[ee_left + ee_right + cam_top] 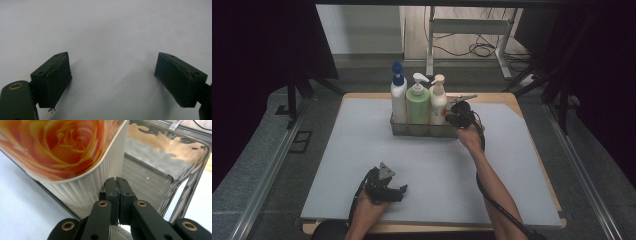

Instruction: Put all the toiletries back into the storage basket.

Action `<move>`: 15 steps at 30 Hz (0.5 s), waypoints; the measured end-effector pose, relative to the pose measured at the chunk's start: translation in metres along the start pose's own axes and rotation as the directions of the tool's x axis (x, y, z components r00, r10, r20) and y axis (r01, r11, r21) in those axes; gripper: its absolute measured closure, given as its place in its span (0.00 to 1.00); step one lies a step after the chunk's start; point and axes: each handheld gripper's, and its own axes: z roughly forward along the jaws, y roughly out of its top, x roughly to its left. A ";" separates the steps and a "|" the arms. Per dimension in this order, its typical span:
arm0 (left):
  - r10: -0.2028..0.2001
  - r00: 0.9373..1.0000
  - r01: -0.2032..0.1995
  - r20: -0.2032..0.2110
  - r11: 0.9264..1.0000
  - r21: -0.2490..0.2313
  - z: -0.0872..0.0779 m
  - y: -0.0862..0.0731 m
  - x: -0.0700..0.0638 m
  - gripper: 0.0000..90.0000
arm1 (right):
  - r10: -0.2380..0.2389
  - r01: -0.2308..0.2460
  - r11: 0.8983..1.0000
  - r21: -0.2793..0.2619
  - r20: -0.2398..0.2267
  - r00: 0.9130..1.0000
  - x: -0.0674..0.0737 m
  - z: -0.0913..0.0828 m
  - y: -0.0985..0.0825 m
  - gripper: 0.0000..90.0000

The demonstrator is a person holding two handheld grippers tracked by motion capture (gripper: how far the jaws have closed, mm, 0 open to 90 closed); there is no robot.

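Three pump bottles stand in a clear bin at the far middle of the mat: a white one with a blue pump, a green one and a cream one. My right gripper is at the bin's right end, beside the cream bottle. In the right gripper view its jaws are shut tight against each other, just in front of the rose-printed bottle and the clear bin. Whether they pinch the bin's wall I cannot tell. My left gripper lies low over the mat near the front edge, open, with nothing between its jaws.
A pale grey mat covers most of the wooden table. Bare mat lies to the left, right and front of the bin. Beyond the table stand a metal desk frame and floor cables; dark curtains hang on both sides.
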 end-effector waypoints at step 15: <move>0.003 1.000 -0.003 0.002 1.000 0.001 0.000 0.000 0.000 0.14 | -0.022 0.022 1.000 -0.001 -0.029 0.999 0.005 -0.007 -0.001 0.99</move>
